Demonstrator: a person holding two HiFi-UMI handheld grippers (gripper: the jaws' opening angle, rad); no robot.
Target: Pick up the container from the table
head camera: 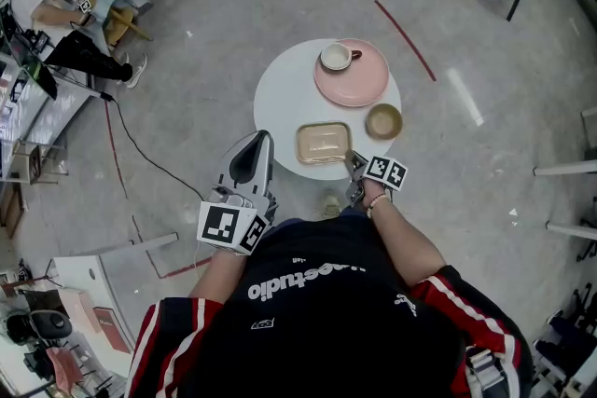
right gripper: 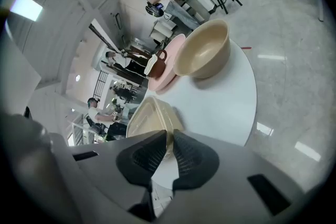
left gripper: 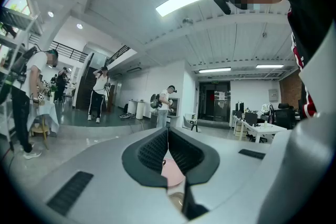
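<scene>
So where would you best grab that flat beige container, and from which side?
By its thin rim at the near right corner, coming from the person's side. The container is shallow and looks too broad to span, and the bowl stands off its far right corner. The right gripper pinches that rim there.

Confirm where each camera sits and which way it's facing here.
Head view: on the person's head, steeply down onto the table, container; shows torso, arms, left gripper, right gripper.
Left gripper view: on left gripper, level across the room; own fingers together, pink plate glimpsed beneath.
Right gripper view: on right gripper, angled down over table; own fingers pinching container's rim.
Shared: head and right gripper views both show container, bowl, pink plate.
</scene>
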